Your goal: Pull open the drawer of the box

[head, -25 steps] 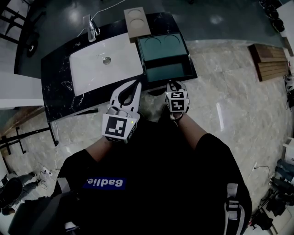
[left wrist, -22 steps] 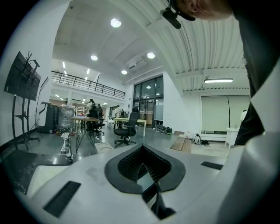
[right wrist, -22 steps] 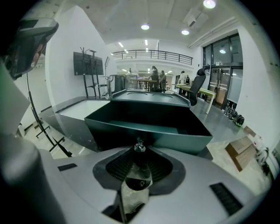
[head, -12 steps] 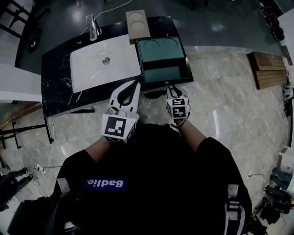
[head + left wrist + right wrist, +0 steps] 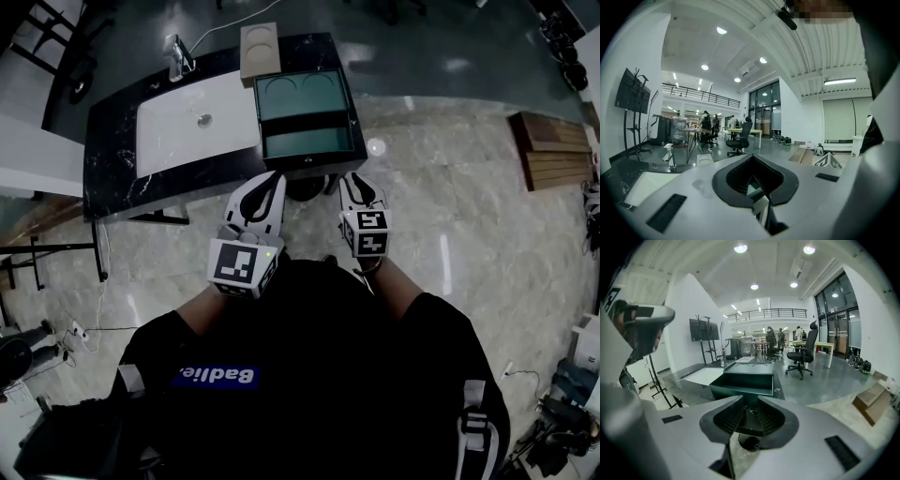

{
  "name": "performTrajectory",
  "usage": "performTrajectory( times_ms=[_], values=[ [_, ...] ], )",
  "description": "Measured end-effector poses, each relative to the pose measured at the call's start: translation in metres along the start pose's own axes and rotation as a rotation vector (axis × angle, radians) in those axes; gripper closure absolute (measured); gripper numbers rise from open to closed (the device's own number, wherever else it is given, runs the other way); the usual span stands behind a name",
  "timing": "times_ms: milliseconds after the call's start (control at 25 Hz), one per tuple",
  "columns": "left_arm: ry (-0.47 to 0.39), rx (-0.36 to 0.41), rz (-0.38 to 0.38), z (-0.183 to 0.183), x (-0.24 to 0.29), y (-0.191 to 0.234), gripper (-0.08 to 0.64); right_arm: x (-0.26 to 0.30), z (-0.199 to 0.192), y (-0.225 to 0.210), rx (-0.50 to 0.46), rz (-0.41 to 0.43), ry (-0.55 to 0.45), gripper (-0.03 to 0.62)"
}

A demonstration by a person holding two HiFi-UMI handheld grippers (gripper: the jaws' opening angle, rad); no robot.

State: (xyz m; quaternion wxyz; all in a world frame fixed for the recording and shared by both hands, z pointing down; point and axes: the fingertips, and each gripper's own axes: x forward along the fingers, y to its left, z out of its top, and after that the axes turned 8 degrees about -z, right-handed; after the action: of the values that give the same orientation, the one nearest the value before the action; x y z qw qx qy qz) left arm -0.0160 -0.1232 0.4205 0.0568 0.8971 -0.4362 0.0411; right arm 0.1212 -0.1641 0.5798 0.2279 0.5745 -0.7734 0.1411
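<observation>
Your right gripper (image 5: pixel 750 403) had its jaws spread, a clear gap between the ribbed pads and nothing in it. Through that gap the right gripper view looked at the counter edge and the dark green drawer (image 5: pixel 743 383) beyond; the jaws were short of it, not touching. Your left gripper (image 5: pixel 750 159) had its jaws pressed together at the tips, pinching nothing. In the head view both grippers were held side by side in front of your body, left one a bit lower, both pointing toward the counter (image 5: pixel 112 178).

The box (image 5: pixel 302 94) sat on the counter's right end, dark green, two round recesses in its top. Its drawer stood pulled out toward you, inside showing and empty as far as could be seen, its front at the counter's near edge. A white sink (image 5: pixel 187 122) lay just left of the box, with a faucet (image 5: pixel 175 56) at its far left corner. A tan tray (image 5: pixel 260 47) with two round hollows lay just behind the box. Marble-look floor (image 5: pixel 450 187) was all round, with wooden planks (image 5: pixel 553 136) well off to the right.
</observation>
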Motion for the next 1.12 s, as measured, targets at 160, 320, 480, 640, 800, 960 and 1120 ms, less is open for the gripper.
performTrajectory(
  times_ms=[160,320,480,640,800,960,1120],
  values=[
    [0.006,-0.006,0.039,-0.003,0.002,-0.031,0.568,-0.036,0.016,-0.008,0.003,0.057,-0.063,0.518],
    [0.023,-0.011,0.078,-0.007,0.003,-0.060,0.568,-0.070,0.034,-0.012,-0.003,0.117,-0.124,0.518],
    [0.046,-0.010,0.103,-0.015,0.002,-0.079,0.568,-0.100,0.053,-0.005,-0.003,0.216,-0.207,0.518],
    [0.058,-0.008,0.109,-0.017,0.000,-0.089,0.568,-0.131,0.068,0.004,-0.009,0.280,-0.299,0.519],
    [0.051,-0.002,0.089,-0.014,0.001,-0.095,0.568,-0.156,0.087,0.016,-0.040,0.310,-0.397,0.520],
    [0.037,0.010,0.050,-0.004,0.002,-0.101,0.568,-0.176,0.102,0.026,-0.074,0.308,-0.457,0.560],
    [0.036,0.030,0.029,0.000,-0.004,-0.099,0.568,-0.176,0.106,0.034,-0.070,0.305,-0.459,0.591]
  ],
)
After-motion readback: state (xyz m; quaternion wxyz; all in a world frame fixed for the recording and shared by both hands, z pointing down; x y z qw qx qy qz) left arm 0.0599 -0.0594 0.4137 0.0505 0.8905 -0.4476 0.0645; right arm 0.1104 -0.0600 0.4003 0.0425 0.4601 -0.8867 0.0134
